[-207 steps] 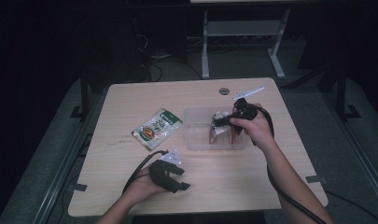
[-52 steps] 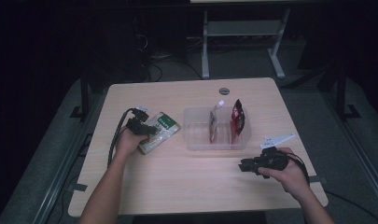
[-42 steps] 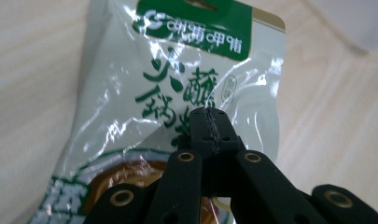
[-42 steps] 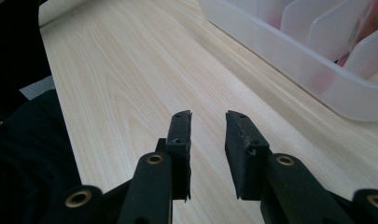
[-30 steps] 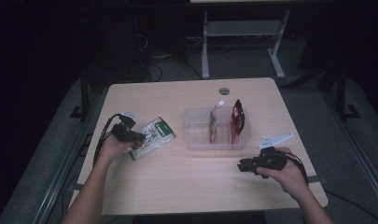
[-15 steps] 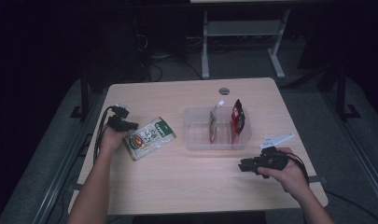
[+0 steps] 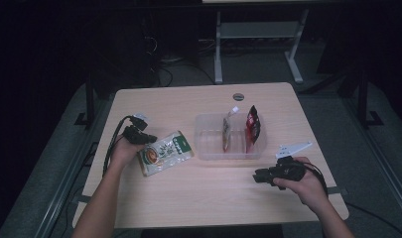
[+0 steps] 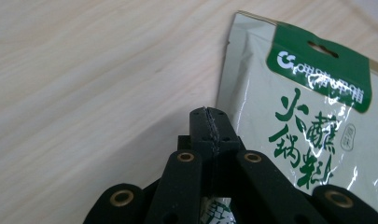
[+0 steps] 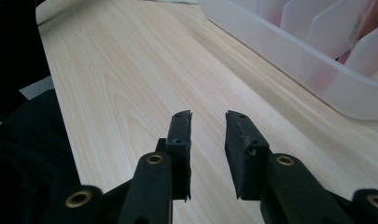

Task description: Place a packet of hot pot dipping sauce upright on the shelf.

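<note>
A green-and-white snack pouch point(image 7: 166, 152) lies on the left part of the wooden table point(image 7: 208, 203). My left gripper point(image 7: 148, 139) sits at its left end. In the left gripper view the pouch point(image 8: 308, 116) runs under the jaws, and my left gripper point(image 8: 210, 116) is shut on its edge. My right gripper point(image 7: 257, 176) rests low at the front right, pointing left. In its own view my right gripper point(image 9: 207, 121) stands open with bare wood between the pads.
A clear divided plastic bin point(image 7: 208, 148) stands mid-table; its near wall point(image 9: 317, 60) is just ahead of my right gripper. Upright in it are a pale pouch point(image 7: 228, 134) and a red-and-black pouch point(image 7: 251, 126). A round cable hole point(image 7: 238, 96) sits near the far edge.
My left hand moved left and then a little toward the front, and the green-and-white pouch shifted and turned with it. My right hand stayed still at the front right.
</note>
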